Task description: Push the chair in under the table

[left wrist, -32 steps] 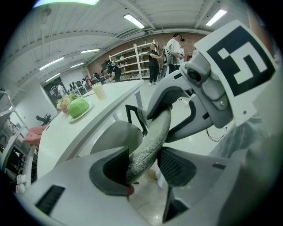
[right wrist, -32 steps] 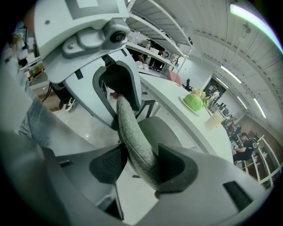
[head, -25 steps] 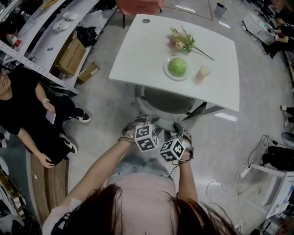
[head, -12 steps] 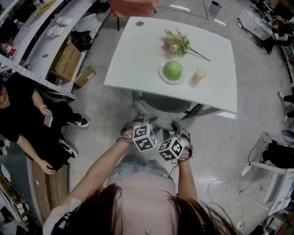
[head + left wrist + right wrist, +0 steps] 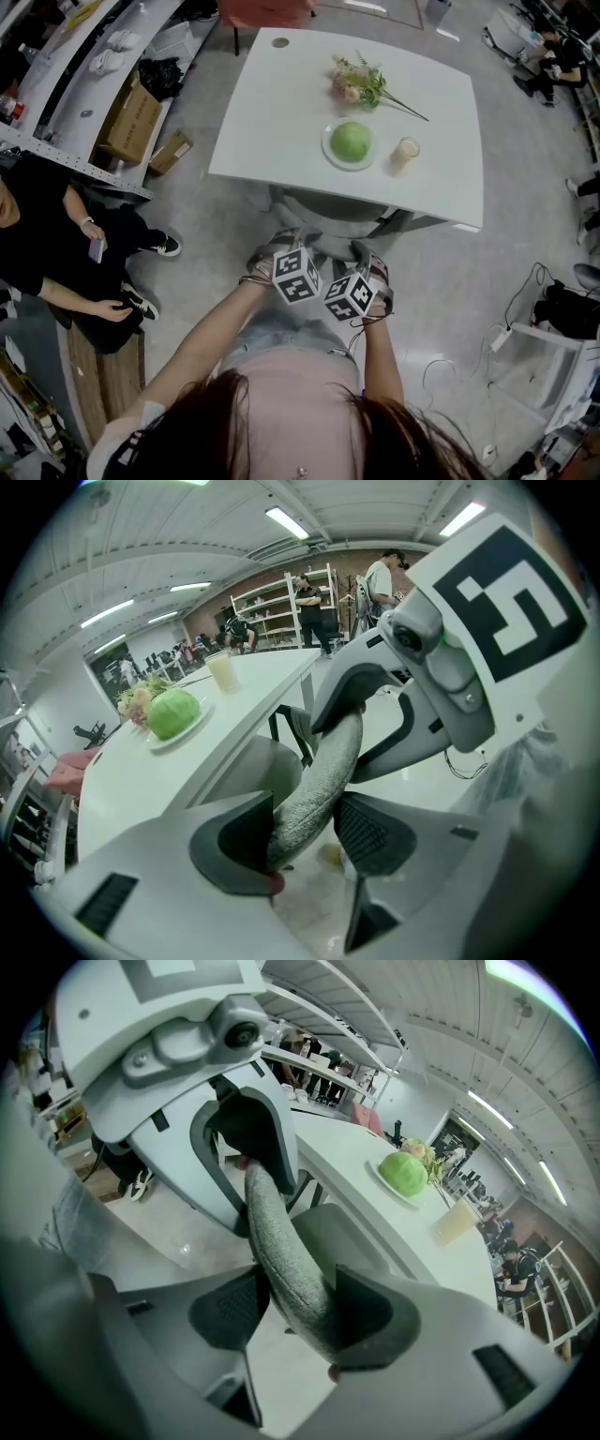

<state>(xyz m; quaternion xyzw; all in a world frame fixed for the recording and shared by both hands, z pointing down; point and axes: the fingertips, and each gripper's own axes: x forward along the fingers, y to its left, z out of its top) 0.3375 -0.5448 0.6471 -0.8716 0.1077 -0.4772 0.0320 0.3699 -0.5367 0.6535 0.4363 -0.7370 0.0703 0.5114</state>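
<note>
A grey chair (image 5: 330,214) stands at the near edge of the white table (image 5: 281,112), its seat partly beneath the tabletop. My left gripper (image 5: 279,247) is shut on the top rim of the chair's backrest (image 5: 314,794), which runs between its jaws. My right gripper (image 5: 365,257) is shut on the same backrest (image 5: 281,1251) a little to the right. In the left gripper view the left gripper (image 5: 305,834) pinches the grey fabric edge, and the right gripper (image 5: 295,1309) does the same in its own view.
On the table are a plate with a green ball (image 5: 352,141), a glass of pale drink (image 5: 406,150) and flowers (image 5: 361,84). A seated person in black (image 5: 56,253) and cardboard boxes (image 5: 131,117) are at left. A white stand (image 5: 553,366) and cables lie at right.
Both grippers and the backrest have edged toward the table, and a little less of the seat shows. The person at left has lowered a hand.
</note>
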